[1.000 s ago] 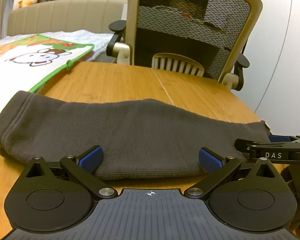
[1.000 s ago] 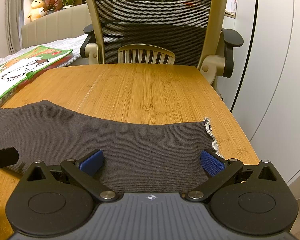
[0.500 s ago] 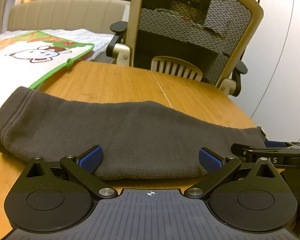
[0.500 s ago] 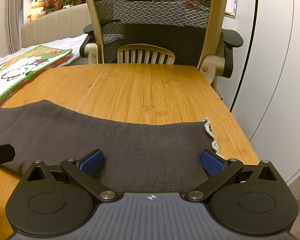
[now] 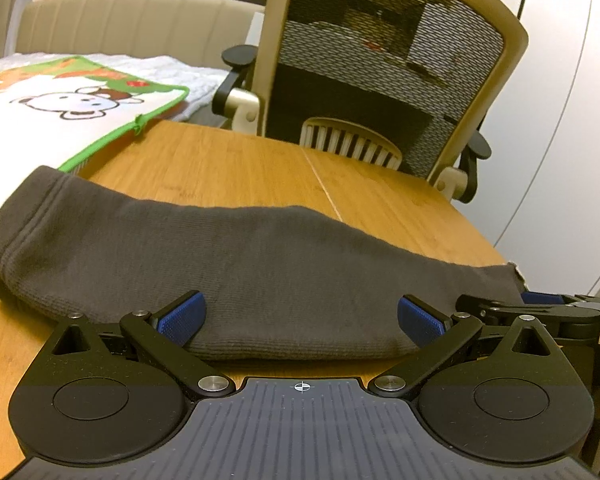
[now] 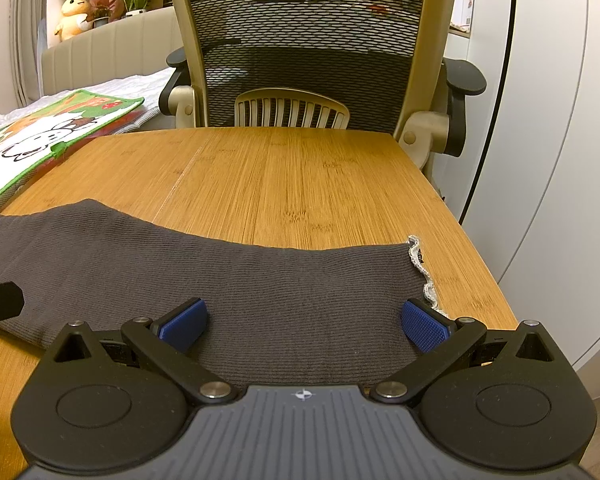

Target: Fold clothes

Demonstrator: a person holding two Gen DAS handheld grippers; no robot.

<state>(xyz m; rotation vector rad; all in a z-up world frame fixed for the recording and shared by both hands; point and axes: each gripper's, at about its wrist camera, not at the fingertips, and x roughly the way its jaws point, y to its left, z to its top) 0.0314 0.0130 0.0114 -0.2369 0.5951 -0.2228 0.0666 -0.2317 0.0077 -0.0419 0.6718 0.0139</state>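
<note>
Left wrist view showed your wooden table (image 5: 236, 160) with the grey garment (image 5: 260, 272) laid in a long band across its near edge, a folded hem at the left and a lace-trimmed end (image 6: 420, 268) at the right. A printed cloth (image 5: 60, 112) lay at the far left and an office chair (image 6: 300, 40) stood beyond the far edge. You appeared to be at the start of a fold, with both tools lined up on the near edge. The next move probably called for closing on that edge at both points and carrying it away from you evenly. Your left gripper (image 5: 300, 318) was spread wide, its pads straddling the cloth's near edge, gripping nothing. Your right gripper (image 6: 303, 322) was equally wide over the right end, also gripping nothing.
</note>
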